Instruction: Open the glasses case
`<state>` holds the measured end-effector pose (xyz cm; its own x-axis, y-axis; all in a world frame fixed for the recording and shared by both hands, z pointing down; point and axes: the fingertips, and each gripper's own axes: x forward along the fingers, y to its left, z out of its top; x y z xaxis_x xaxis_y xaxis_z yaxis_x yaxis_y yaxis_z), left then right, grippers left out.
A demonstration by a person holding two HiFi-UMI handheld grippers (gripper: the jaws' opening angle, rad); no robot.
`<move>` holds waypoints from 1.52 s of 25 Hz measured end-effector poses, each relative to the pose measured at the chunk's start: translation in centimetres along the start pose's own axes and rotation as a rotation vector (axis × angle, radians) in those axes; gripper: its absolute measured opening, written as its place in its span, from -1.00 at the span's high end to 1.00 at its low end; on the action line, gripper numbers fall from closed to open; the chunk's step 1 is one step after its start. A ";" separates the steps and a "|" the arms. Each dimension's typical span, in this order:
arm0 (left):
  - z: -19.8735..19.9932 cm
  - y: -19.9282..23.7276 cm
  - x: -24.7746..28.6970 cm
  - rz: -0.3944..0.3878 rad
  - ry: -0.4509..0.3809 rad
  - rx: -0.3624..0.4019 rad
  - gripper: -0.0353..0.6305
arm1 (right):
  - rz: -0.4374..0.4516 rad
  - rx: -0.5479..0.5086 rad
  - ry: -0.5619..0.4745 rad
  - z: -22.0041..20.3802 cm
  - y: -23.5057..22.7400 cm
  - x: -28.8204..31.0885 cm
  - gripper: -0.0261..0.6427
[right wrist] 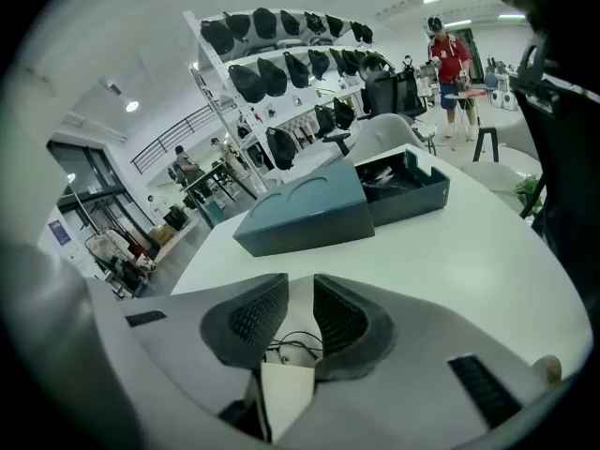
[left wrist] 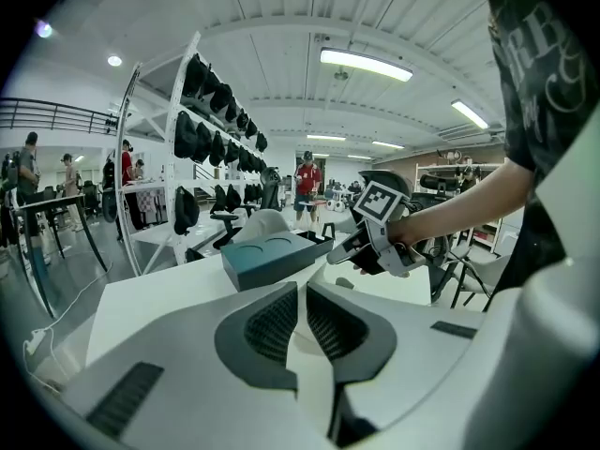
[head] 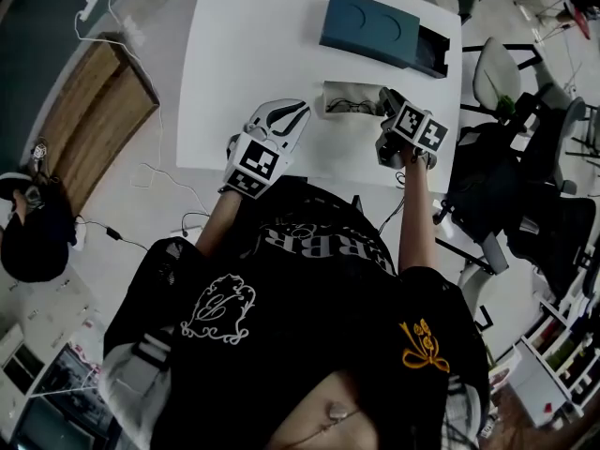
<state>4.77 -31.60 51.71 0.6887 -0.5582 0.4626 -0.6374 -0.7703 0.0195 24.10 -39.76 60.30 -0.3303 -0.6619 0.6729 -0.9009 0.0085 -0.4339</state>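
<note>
The white glasses case (head: 339, 90) lies open on the white table (head: 234, 64), with dark glasses (head: 349, 106) showing inside. My right gripper (head: 382, 101) is at the case's right end. In the right gripper view its jaws (right wrist: 300, 284) stand apart, with a white end piece of the case (right wrist: 286, 394) low between them and the glasses (right wrist: 295, 343) beyond; I see no pad pressing on it. My left gripper (head: 286, 111) sits just left of the case. Its jaws (left wrist: 302, 289) are slightly apart with nothing between them, and the right gripper (left wrist: 349, 251) shows ahead of it.
A teal box (head: 370, 28) with its tray slid out lies at the table's far side (right wrist: 309, 209). Office chairs (head: 497, 73) stand right of the table. A wooden board (head: 94, 111) and cables lie on the floor at the left. Racks of dark bags (left wrist: 202, 129) stand behind.
</note>
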 end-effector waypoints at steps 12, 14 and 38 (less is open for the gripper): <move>1.0 -3.8 -1.9 -0.037 -0.037 -0.003 0.82 | 0.147 0.052 -0.214 -1.4 4.7 -11.1 0.80; 0.8 -4.7 -2.6 -0.041 -0.033 0.001 0.82 | 0.162 0.054 -0.229 -2.5 5.5 -13.0 0.80; -2.2 -21.1 -14.0 -0.113 -0.059 0.044 0.82 | 0.242 0.032 -0.324 -20.2 9.8 -29.6 0.81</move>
<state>7.80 -6.81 46.80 0.7754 -0.4831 0.4066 -0.5395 -0.8415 0.0292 19.38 -4.95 48.30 -0.4211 -0.8458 0.3276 -0.7973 0.1730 -0.5783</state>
